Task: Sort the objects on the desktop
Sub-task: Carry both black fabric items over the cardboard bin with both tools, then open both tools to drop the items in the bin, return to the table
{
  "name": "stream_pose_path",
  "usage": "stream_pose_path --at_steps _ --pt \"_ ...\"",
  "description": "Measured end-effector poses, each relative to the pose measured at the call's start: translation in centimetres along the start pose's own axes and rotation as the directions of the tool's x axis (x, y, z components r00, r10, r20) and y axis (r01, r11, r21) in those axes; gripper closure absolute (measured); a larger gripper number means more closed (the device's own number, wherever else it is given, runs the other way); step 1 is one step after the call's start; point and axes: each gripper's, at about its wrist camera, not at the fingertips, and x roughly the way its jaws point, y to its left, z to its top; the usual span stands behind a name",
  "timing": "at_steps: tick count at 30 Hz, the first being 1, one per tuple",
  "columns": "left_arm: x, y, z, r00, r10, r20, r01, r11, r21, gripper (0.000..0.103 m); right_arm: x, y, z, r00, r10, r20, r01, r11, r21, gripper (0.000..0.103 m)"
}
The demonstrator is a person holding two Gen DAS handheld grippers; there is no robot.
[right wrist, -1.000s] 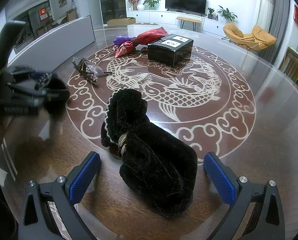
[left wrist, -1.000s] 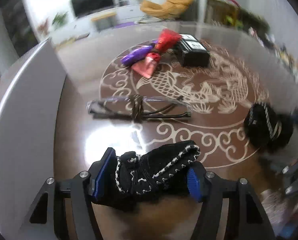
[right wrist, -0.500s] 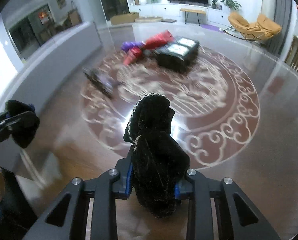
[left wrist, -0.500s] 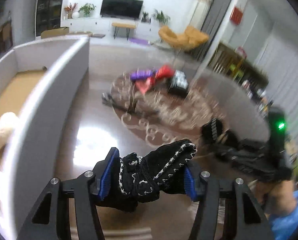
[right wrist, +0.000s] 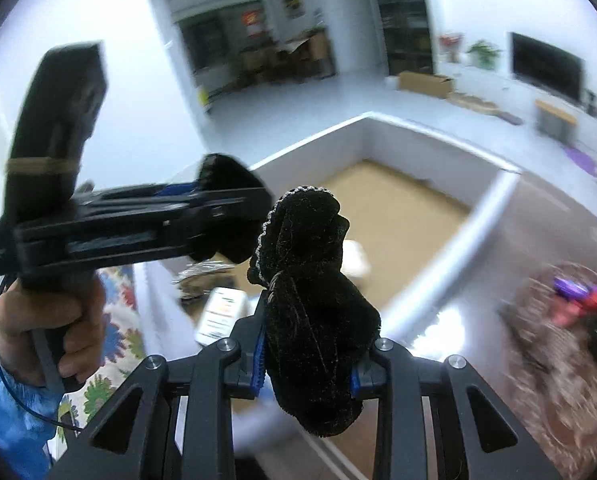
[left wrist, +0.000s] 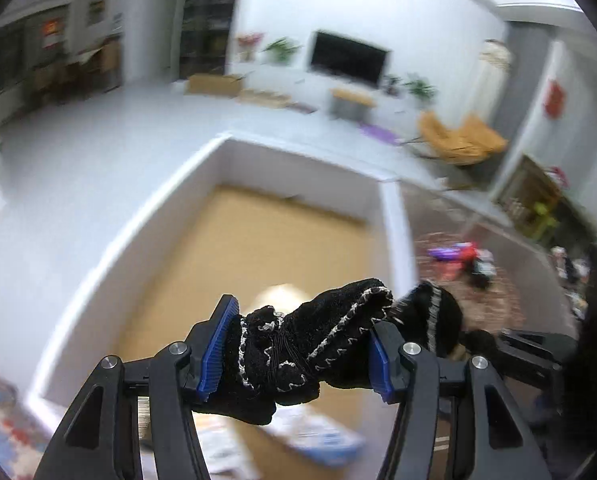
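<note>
The left gripper [left wrist: 298, 344] is clamping a black glove with white stitching [left wrist: 298, 356], whose long axis is running across the jaws, its cuff poking toward two o'clock. The right gripper [right wrist: 306, 364] is clenching a second black glove [right wrist: 310, 308], this one standing lengthwise, away from the jaws toward twelve o'clock.

Both gloves are hanging over the white-walled box [left wrist: 166, 216], whose tan floor is spreading from ten to one o'clock ahead of the left gripper. In the right wrist view the box [right wrist: 430, 132] is lying from eleven to one o'clock, with the left tool crossing at nine o'clock, so the left hand is probably the nearer to the box's middle, though motion blur is making this hard to settle.

The box's near wall is passing below the right gripper, at about four o'clock. A pale rounded thing [left wrist: 282, 296] and some printed packets [right wrist: 222, 312] are already lying inside; the far half of the floor is looking open for a drop.
</note>
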Motion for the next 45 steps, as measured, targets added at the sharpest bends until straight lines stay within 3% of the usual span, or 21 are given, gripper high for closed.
stream_pose_path --at_steps 2,4,5,6,7,10,12,16,18,20,25,28,31,36,39,45 --pt "2.0 2.8 -0.8 0.996 0.066 -0.055 -0.067 0.998 -0.017 0.043 2.8 1.8 0.6 1.000 -0.001 -0.031 0.000 0.999 -0.035 0.072" --pt "4.5 4.7 -1.9 0.979 0.140 -0.146 -0.144 0.989 -0.018 0.037 5.2 2.6 0.8 0.998 -0.004 -0.066 0.001 0.999 -0.049 0.061" --pt "5.6 5.5 -2.5 0.968 0.166 -0.186 -0.172 0.985 -0.020 0.035 6.6 3.0 0.8 0.995 -0.007 -0.097 0.002 0.998 -0.057 0.052" --pt "6.5 6.1 -3.1 0.958 0.182 -0.220 -0.192 0.981 -0.023 0.034 7.5 3.2 0.7 0.992 -0.016 -0.122 0.008 0.998 -0.065 0.032" --pt "7.1 6.6 -3.7 0.952 0.186 -0.242 -0.199 0.980 -0.030 0.031 8.2 3.5 0.5 0.990 -0.031 -0.135 0.021 0.997 -0.074 0.019" --pt "7.0 7.3 -3.9 0.961 0.178 -0.213 -0.196 0.978 -0.067 0.023 7.6 3.5 -0.4 0.994 -0.057 -0.090 0.048 0.993 -0.104 0.016" --pt "6.8 6.8 -4.0 0.964 0.186 -0.190 -0.205 0.975 -0.086 0.009 6.4 2.9 -0.6 0.997 -0.068 -0.047 0.062 0.992 -0.112 0.013" --pt "6.3 5.7 -4.1 0.959 0.252 -0.134 -0.261 0.964 -0.058 0.009 2.5 1.1 -1.5 0.993 -0.104 0.063 0.110 0.989 -0.103 0.007" --pt "5.7 4.9 -4.1 0.961 0.260 -0.096 -0.266 0.962 -0.062 0.009 0.0 -0.6 -2.3 0.983 -0.129 0.131 0.141 0.986 -0.085 0.001" --pt "4.8 4.4 -4.1 0.967 0.246 -0.057 -0.250 0.966 -0.071 0.009 -1.9 -2.3 -3.5 0.968 -0.176 0.180 0.192 0.978 -0.076 0.000" --pt "2.1 3.7 -4.7 0.971 0.238 0.003 -0.237 0.969 -0.067 0.009 -4.4 -8.8 -9.0 0.926 -0.330 0.186 0.343 0.938 -0.047 0.000" --pt "1.3 2.1 -4.6 0.978 0.209 0.027 -0.207 0.976 -0.066 0.009 -5.2 -13.6 -13.5 0.894 -0.433 0.115 0.438 0.899 -0.020 0.000" --pt "-0.3 -0.8 -4.4 0.990 0.122 0.069 -0.120 0.992 -0.028 0.009 -6.0 -19.1 -17.7 0.852 -0.524 -0.007 0.524 0.851 0.018 0.000" --pt "-2.4 -7.2 -3.7 0.994 0.018 0.110 -0.028 0.996 0.084 0.009 -9.0 -26.2 -21.9 0.798 -0.592 -0.112 0.602 0.785 0.144 0.000" --pt "-2.3 -11.1 -3.9 0.993 -0.084 0.086 0.074 0.991 0.116 0.009 -11.0 -28.1 -23.3 0.788 -0.597 -0.150 0.615 0.758 0.216 0.000" --pt "-1.7 -18.6 -6.0 0.975 -0.223 0.015 0.215 0.956 0.201 0.009 -12.0 -29.2 -24.8 0.793 -0.586 -0.169 0.607 0.733 0.305 0.000"
